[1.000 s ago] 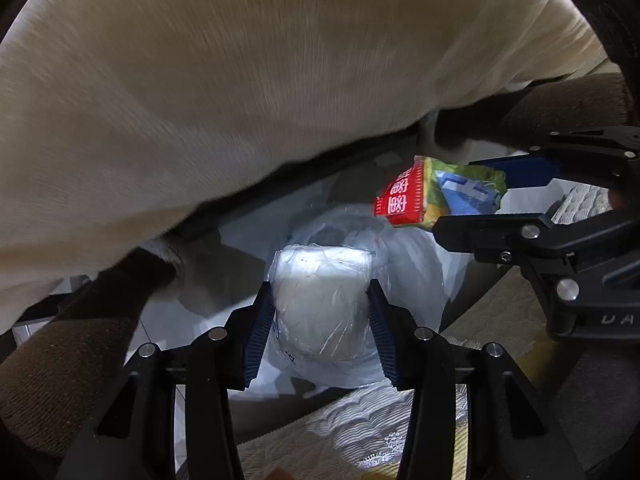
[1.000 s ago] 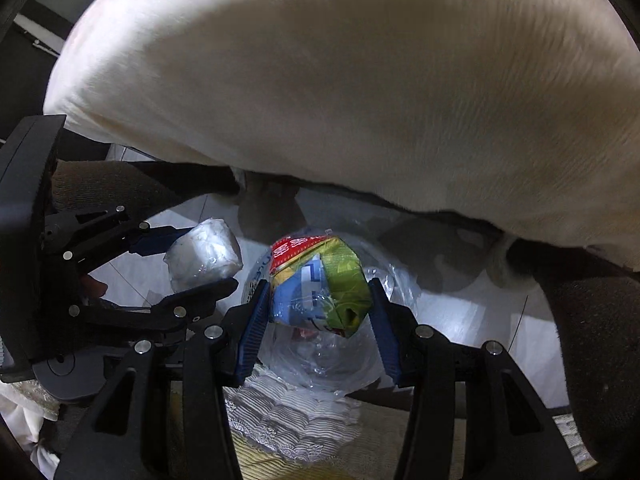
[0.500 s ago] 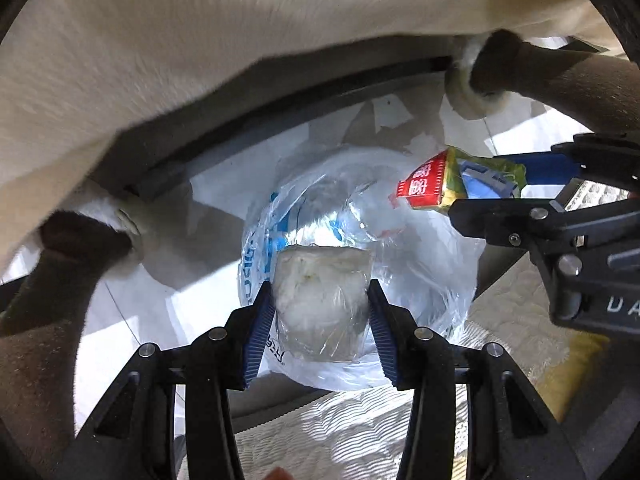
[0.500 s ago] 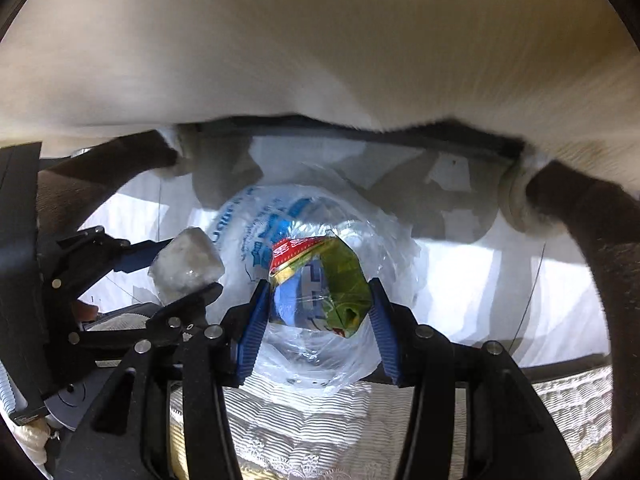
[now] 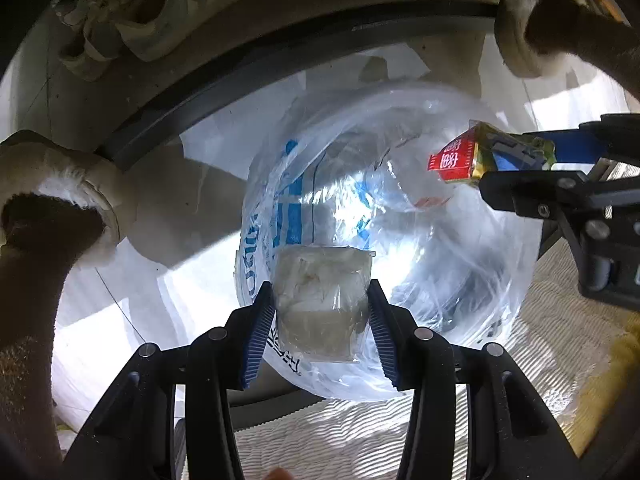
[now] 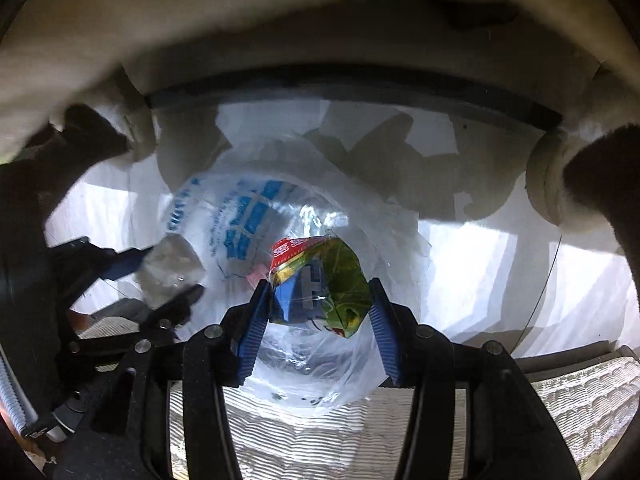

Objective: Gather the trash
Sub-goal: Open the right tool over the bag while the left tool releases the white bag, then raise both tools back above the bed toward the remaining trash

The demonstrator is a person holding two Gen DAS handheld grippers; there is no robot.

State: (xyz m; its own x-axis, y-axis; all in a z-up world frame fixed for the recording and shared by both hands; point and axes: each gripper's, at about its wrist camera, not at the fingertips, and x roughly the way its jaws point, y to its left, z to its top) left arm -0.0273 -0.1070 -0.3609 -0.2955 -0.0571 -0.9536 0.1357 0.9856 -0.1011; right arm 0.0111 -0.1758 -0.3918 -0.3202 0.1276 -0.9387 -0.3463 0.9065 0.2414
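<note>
Left gripper [image 5: 322,312]: clenched on clear wrapped wad [image 5: 322,292]; both blue pads press its flanks, wad sticking out ahead of the fingertips.
Right gripper [image 6: 320,300]: clenched on crumpled snack packet [image 6: 320,280], red-topped, green and blue; pads on both sides, packet bulging forward past the tips.
Clear plastic bag [image 5: 400,208]: directly ahead of and below both tools, mouth gaping toward them; blue print on the wall to the left of the left tool's fingertips.
Bag support: cannot tell what keeps the mouth open; no rigid rim visible, thin film only.
Position of loads: wad over the near edge of the mouth, just in front of the left tips; packet over the middle of the mouth in the right wrist view.
Tool spacing: right tool off to the right of the left one, near, apart; packets not touching.
Step in hand (judgement): lowering both pieces toward the bag for release.
Risk 1: wad released too near the bag's near lip, landing on the quilted cover [image 5: 360,432] beneath the tools instead of inside.
Risk 2: fingertips snagging or pushing the film, collapsing the mouth or dragging the bag sideways.
Risk 3: light packet clinging to a ribbed pad on opening, then dropping late and outside.
Risk 4: tools colliding if both converge on the narrow mouth together.
Risk 5: slippery wrap squeezing out forward before the mouth is reached.
Surroundings: shoe [image 5: 160,4] far ahead on the floor, clear of the path.
</note>
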